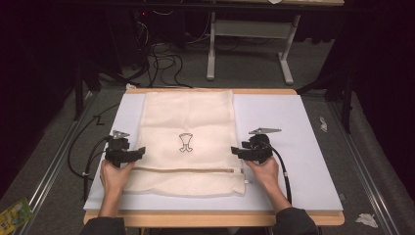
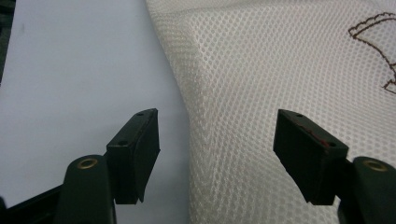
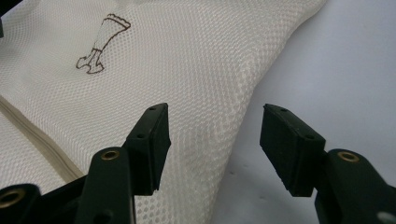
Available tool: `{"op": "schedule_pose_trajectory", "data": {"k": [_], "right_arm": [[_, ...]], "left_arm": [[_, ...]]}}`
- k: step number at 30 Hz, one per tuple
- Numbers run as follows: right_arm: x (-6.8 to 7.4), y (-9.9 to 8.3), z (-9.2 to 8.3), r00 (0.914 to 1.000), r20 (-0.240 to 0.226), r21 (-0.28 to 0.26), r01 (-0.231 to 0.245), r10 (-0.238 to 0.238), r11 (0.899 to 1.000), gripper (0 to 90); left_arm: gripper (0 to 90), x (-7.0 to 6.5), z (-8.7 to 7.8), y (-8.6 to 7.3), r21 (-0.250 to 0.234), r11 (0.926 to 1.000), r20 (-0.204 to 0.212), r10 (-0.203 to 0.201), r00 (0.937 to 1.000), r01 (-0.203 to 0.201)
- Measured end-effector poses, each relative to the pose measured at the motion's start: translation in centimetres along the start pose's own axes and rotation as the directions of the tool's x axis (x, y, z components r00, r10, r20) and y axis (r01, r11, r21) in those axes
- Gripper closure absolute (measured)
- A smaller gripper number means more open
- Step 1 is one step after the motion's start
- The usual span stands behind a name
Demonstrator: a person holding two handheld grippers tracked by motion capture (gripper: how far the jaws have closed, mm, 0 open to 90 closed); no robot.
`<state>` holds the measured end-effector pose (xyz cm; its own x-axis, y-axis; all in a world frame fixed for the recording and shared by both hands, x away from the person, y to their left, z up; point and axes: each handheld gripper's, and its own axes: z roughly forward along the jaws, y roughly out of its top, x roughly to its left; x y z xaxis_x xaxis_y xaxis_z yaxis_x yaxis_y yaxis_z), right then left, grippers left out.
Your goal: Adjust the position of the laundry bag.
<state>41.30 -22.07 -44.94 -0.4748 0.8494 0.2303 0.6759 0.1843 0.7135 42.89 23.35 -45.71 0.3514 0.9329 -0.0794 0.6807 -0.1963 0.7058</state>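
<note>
Both tools stand wide open with nothing gripped: the left tool (image 1: 139, 152) straddles the left edge of the mesh bag (image 1: 188, 122), the right tool (image 1: 236, 151) its right edge. That bag lies flat on the counter (image 1: 303, 161), zipper (image 1: 186, 170) nearest. Better to close on both edges together, level, so the mesh lifts without bunching.

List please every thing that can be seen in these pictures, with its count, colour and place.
mesh bag: 1, cream, flat on the middle of the board
zipper: 1, beige, across the bag near its close edge
emblem: 1, dark outline, bag centre
board: 1, pale lilac, on the wooden table
table frame: 1, white, on the floor behind
scraps: few, white, floor at right
left tool: 1, black, open at the bag's left edge
right tool: 1, black, open at the bag's right edge
</note>
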Motion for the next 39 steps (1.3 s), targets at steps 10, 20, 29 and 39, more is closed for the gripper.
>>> {"op": "schedule_pose_trajectory", "data": {"k": [10, 20, 29, 39], "right_arm": [[-0.2, 0.3, 1.8, 0.9995, 0.018, 0.052, -0.027, 0.026, 0.998, 49.4], [0.1, 0.7, 2.7, 0.9999, -0.001, 0.083, 0.011, -0.011, 0.996, 79.1], [0.1, 0.7, 2.4, 0.9989, -0.02, 0.082, 0.044, -0.043, 0.996, 86.9], [-0.6, 0.5, 1.7, 0.9987, 0.004, 0.069, 0.05, -0.05, 0.996, 87.2]], "left_arm": [[36.4, 0.3, 0.9, 0.2, 0.05, 0.998, 0.013, -0.039, 0.9991, 0.039], [76.9, 0.1, 1.4, 0.3, 0.039, 0.9979, 0.017, -0.053, 0.9985, 0.052], [85.5, 0.3, 1.1, 0.4, 0.019, 0.9988, 0.05, -0.047, 0.9977, 0.046], [85.6, -0.4, 1.2, 1.3, -0.013, 0.9986, 0.088, -0.05, 0.9949, 0.051]]}}
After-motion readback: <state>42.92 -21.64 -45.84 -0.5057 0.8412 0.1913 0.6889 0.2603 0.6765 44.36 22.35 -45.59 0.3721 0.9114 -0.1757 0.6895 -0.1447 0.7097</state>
